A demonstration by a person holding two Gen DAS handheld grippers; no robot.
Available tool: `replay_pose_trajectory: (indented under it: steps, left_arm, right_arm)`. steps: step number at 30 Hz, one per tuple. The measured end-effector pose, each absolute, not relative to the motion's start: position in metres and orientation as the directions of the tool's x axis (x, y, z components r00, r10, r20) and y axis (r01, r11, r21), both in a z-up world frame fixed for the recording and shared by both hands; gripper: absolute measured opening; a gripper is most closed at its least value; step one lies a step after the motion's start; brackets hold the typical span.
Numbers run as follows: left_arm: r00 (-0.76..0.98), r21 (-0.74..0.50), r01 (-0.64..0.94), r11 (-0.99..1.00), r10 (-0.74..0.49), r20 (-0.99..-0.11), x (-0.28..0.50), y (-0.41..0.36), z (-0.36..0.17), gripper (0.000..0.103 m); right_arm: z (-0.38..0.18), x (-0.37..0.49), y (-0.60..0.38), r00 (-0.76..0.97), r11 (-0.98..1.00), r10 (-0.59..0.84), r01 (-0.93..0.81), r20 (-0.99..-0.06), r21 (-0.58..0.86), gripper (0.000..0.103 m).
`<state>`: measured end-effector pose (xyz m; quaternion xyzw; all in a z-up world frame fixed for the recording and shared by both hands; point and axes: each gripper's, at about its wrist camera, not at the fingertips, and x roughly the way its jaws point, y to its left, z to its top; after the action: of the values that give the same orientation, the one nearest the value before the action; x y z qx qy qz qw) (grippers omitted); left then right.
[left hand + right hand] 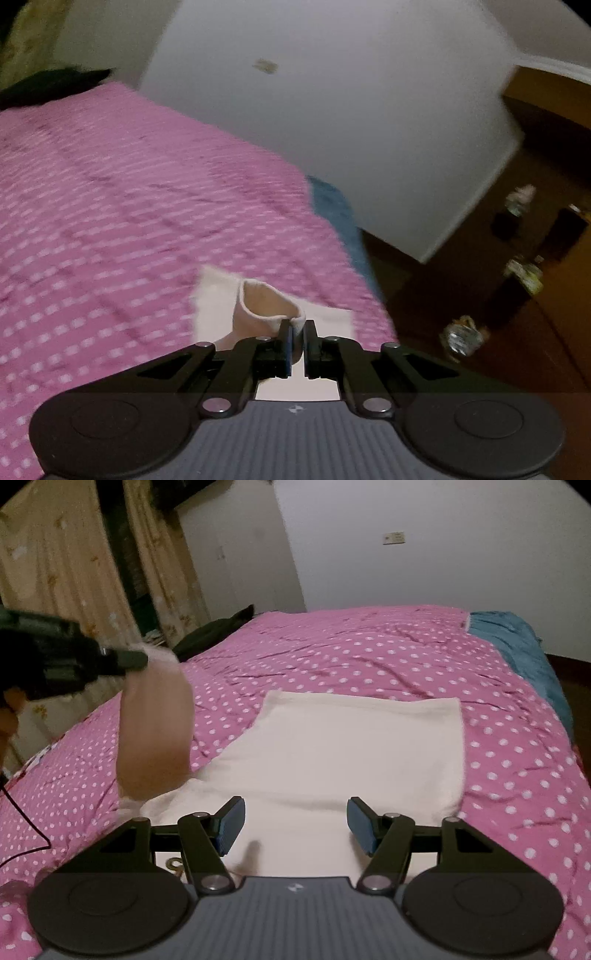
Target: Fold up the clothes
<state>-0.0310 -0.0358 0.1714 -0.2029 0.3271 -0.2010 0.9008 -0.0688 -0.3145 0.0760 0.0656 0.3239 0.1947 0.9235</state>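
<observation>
A cream garment (332, 753) lies spread on a bed with a pink polka-dot bedspread (369, 653). The left gripper (298, 334) has its fingers pinched shut on a raised sleeve cuff (266, 302), lifted above the bed. The right gripper (295, 823) hovers over the garment's near edge, fingers wide apart, holding nothing.

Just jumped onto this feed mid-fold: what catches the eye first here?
The pink polka-dot bedspread fills both views, with a cream garment lying flat in its middle. The left hand-held gripper is shut on a sleeve, lifted at the garment's left side. The right hand-held gripper hangs open over the near edge.
</observation>
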Motion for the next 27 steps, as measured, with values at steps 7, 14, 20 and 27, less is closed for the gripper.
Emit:
replay_pose_trajectory:
  steps: [7, 14, 20, 27]
  left_arm:
    - [0.604, -0.525, 0.373, 0.765, -0.630, -0.488, -0.029, -0.101, 0.173, 0.006]
    - [0.432, -0.538, 0.468, 0.701, -0.712, -0.553, -0.022, -0.153, 0.138, 0.011]
    - [0.366, -0.548, 0.455, 0.702, -0.708, -0.604, -0.023, -0.144, 0.120, 0.023]
    - [0.491, -0.431, 0.374, 0.821, -0.570, -0.659, -0.016, -0.081, 0.109, 0.030]
  right_arm:
    - [0.076, -0.075, -0.342, 0.744, 0.925, 0.369, -0.237, -0.557, 0.296, 0.062]
    - [0.073, -0.082, -0.362, 0.764, 0.938, 0.314, -0.161, -0.563, 0.305, 0.062]
    - [0.071, -0.088, -0.376, 0.775, 0.948, 0.271, -0.112, -0.571, 0.298, 0.062]
    - [0.077, -0.094, -0.389, 0.787, 0.950, 0.250, -0.087, -0.564, 0.299, 0.060]
